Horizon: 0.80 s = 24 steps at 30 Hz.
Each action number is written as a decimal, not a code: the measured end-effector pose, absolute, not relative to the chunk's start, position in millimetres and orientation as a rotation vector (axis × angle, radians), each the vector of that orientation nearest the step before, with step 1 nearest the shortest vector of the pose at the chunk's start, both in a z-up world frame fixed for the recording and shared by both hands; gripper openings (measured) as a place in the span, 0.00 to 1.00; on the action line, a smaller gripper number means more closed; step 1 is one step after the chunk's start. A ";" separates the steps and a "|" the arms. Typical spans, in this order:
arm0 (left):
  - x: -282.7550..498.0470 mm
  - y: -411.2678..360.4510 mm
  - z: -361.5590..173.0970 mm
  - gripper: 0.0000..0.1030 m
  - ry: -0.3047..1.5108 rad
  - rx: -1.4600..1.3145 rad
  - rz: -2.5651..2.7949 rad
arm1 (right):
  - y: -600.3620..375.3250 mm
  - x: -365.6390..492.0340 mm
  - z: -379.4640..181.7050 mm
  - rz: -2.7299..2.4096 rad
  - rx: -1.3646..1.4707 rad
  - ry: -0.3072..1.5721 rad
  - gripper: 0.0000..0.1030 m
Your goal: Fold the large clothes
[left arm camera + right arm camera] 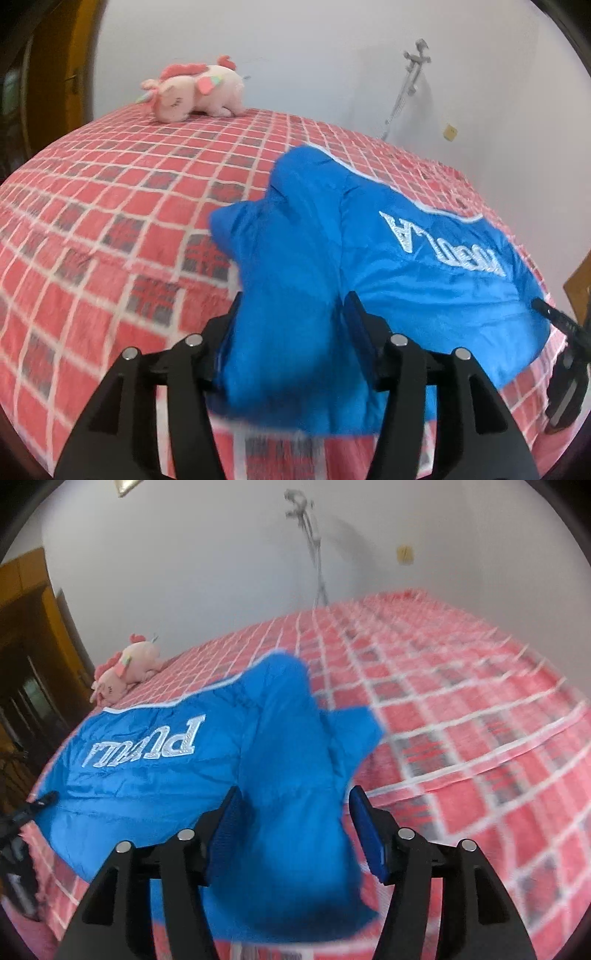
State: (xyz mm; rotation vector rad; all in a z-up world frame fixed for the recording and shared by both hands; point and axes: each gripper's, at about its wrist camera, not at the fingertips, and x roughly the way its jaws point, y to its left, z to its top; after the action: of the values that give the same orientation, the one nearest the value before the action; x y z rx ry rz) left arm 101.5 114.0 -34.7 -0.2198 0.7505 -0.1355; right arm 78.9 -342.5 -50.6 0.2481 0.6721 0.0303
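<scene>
A blue jacket with white lettering lies on the red checked bed. My left gripper is open, its jaws wide apart, with a bunched blue sleeve lying between and over them. In the right wrist view the same jacket lies to the left. My right gripper is open too, with the other sleeve's fabric between its blue pads. The right gripper also shows at the left wrist view's right edge, and the left gripper at the right wrist view's left edge.
A pink plush toy lies at the far side of the bed, also in the right wrist view. A white wall with a metal stand is behind the bed. A wooden cabinet stands at left.
</scene>
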 end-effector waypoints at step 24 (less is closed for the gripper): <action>93.3 22.2 -39.6 0.54 0.672 -0.025 -0.129 | -287.8 81.8 -61.0 0.062 0.078 0.651 0.33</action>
State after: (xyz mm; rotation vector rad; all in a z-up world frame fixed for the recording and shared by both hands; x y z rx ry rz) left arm 93.3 22.2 -39.6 -0.0251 0.6722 -0.1292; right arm 81.8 -287.8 -61.0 0.0776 0.6511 0.0621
